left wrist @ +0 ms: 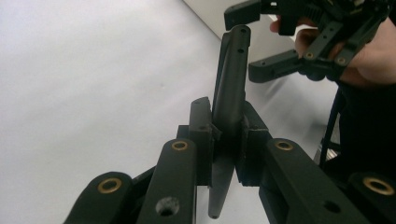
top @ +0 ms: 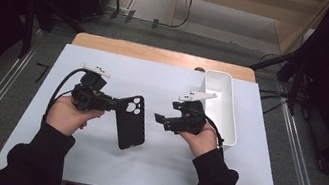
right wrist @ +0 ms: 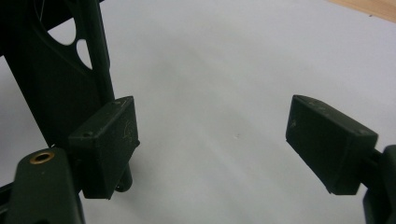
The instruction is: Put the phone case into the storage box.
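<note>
On a white-topped table [top: 90, 161], a person in black sleeves works two hand-held grippers over a black phone case. At the left of the high view, the left gripper [top: 117, 105] points toward the middle of the table with its jaws nearly closed, clamped on the upper edge of the phone case [top: 130, 122] near its camera cut-outs. The case hangs from that grip, its long side running down toward the person and its lower end close to or resting on the white surface; which of the two cannot be told. In the left gripper view the case [left wrist: 229, 93] stands edge-on between the two pads [left wrist: 201, 135], which press on it from both sides, its thin rim rising past them.

Just right of the case, the right gripper [top: 159, 119] faces it with jaws standing wide apart and nothing held. In the right gripper view its own pads [right wrist: 109, 144] frame bare white tabletop, while the case [right wrist: 60, 79], with its rounded openings, stands just behind the jaw at the left of that view; contact between that jaw and the case cannot be made out. In the left gripper view the right gripper [left wrist: 252, 44] shows spread on either side of the case's far end.

At the right edge of the table, a long white plastic bin [top: 231, 119] lies just beside the right hand [top: 202, 139].
</note>
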Motion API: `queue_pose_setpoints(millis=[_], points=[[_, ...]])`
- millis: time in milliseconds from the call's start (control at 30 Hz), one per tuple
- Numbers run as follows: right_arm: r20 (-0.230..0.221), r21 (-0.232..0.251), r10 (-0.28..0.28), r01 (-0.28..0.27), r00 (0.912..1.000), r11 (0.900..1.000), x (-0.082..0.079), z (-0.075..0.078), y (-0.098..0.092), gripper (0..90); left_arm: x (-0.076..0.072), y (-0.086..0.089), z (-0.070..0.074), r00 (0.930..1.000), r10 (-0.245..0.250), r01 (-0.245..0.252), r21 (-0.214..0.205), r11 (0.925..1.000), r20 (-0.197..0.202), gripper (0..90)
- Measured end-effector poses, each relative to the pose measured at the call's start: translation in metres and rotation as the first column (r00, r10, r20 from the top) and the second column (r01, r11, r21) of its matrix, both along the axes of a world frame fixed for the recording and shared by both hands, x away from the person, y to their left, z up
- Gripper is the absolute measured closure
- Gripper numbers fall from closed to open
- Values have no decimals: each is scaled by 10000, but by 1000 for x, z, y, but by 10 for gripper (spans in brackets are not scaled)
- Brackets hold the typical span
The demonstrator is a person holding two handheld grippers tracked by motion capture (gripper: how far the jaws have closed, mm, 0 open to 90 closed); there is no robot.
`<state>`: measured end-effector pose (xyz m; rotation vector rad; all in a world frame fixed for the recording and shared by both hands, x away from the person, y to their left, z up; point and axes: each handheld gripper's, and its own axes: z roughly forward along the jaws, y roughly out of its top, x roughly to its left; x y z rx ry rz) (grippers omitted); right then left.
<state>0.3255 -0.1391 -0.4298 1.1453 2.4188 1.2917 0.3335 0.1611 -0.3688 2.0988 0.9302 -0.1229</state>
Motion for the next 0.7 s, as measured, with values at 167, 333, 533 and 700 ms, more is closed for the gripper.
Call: queue_pose_setpoints(millis=[167, 333, 533, 700], points=[[73, 53, -97, 97, 9999, 9999, -2, -2, 1, 109, 1, 3, 2, 9991, 383, -381, -82, 9992, 171, 789], [-30, 86, -130, 130, 9999, 9999, -3, -3, 1, 0, 3, 3, 3, 9980, 567, -565, -48, 9984, 293, 789], [-234, 352, -74, 83, 9997, 9993, -4, -3, 0, 0, 5, 2, 2, 9939, 936, -942, 68, 9955, 585, 789], [-177, 129, -290, 293, 9994, 9995, -6, -2, 2, 0, 7, 2, 3, 9856, 1468, -1466, -85, 9892, 836, 789]])
